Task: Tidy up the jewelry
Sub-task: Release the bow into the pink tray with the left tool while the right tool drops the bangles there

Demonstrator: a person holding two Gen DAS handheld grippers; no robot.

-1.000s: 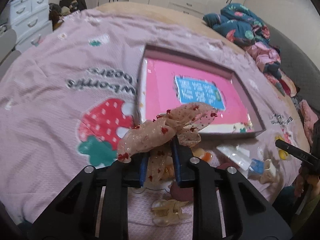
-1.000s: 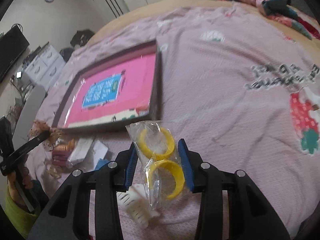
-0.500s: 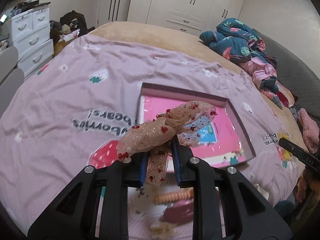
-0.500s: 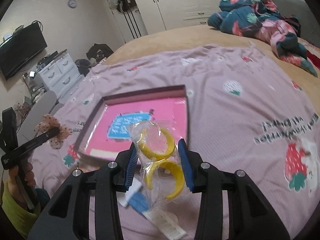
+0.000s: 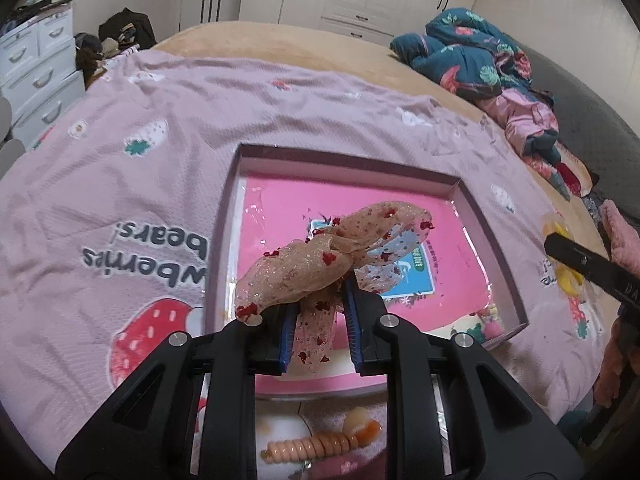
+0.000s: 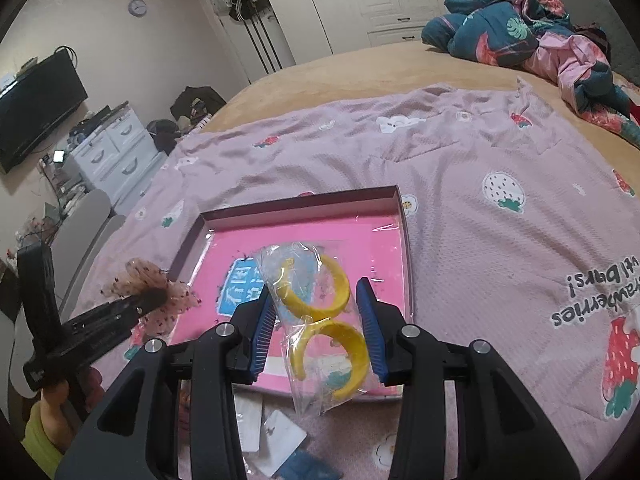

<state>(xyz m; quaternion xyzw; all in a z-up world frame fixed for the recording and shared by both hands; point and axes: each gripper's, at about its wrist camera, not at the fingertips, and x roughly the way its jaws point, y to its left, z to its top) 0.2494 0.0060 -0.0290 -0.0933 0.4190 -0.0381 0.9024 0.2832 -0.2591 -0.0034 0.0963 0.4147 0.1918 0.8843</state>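
Note:
My left gripper is shut on a beige tulle bow with red specks and holds it over the near edge of the shallow box with a pink inside. My right gripper is shut on a clear bag of yellow hoops and holds it above the box's near part. The left gripper and bow also show at the left of the right wrist view. The right gripper shows at the right edge of the left wrist view.
A pink spiral hair tie and an orange clip lie on the strawberry bedspread below the box. White cards and a blue packet lie near it. Bundled clothes sit at the far right.
Both grippers have risen and moved forward over the box, still holding the bow and the bag. The loose items now lie below and behind them.

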